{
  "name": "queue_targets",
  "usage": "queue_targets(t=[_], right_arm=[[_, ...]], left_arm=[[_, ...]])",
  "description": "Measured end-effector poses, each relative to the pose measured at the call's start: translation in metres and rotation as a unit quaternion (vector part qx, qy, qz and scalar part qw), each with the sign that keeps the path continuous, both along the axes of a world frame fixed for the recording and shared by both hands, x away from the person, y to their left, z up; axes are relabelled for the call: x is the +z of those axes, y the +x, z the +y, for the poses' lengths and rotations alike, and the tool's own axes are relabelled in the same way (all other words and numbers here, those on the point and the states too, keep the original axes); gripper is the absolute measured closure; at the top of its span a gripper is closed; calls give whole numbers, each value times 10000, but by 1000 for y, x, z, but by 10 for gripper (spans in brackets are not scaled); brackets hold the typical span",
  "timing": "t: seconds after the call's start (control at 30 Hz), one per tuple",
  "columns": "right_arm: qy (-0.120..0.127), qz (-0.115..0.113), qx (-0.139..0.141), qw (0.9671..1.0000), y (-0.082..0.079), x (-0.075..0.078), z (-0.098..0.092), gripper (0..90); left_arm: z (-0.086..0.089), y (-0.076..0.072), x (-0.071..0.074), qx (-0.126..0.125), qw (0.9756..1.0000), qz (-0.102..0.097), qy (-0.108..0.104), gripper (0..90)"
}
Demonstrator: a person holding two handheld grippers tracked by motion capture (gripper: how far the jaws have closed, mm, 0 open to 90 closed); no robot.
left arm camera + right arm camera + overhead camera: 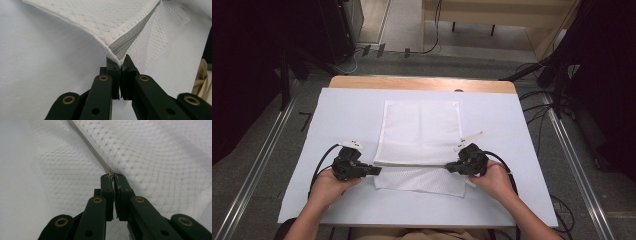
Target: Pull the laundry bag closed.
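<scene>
A white mesh cloth (421, 131) with a grey zipper edge lies on the white table cover. Its near part is lifted and folded over, so a lower layer (422, 182) shows beneath. My left gripper (376, 170) is shut on the cloth's left corner, where the grey zipper (130, 37) ends at the jaws (121, 65). My right gripper (451, 166) is shut on the opposite corner, pinching the zipper end (113, 175). The zipper edge is stretched taut between the two grippers. The mesh cloth (155, 157) spreads away beyond the right jaws.
The white cover (337, 115) spans a wooden table (422, 83) with bare cover on both sides of the cloth. Metal rails (267, 150) run along the floor left and right. Cables (542, 107) lie on the floor at the right.
</scene>
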State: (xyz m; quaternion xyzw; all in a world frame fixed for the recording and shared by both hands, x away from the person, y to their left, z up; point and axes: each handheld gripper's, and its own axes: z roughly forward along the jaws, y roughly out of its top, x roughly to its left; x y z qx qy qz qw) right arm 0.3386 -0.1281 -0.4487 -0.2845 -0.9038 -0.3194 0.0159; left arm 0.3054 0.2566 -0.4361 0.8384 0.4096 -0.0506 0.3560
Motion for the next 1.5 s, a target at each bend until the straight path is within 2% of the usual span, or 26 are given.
queue_targets(t=[0.4, 0.7, 1.2, 1.3, 1.37, 1.5], right_arm=[[-48, 50, -151, 9999, 0, -2, -18, 882], [-76, 60, -165, 9998, 0, -3, -25, 883], [-86, 68, -169, 9998, 0, -3, -25, 883], [-19, 96, -174, 9998, 0, -2, -26, 880], [15, 191, -198, 9996, 1, -4, -26, 878], [32, 203, -191, 9996, 1, -4, -26, 870]], left_arm=[[2, 0, 0, -8, 10000, 41, -29, 886], [2, 1, 0, -12, 10000, 88, 5, 887], [1, 1, -2, -21, 9999, 153, 17, 888], [2, 2, -2, 0, 9998, 208, -28, 886], [1, 2, -3, 4, 9997, 225, -45, 882], [0, 2, -4, -52, 9998, 208, 11, 870]])
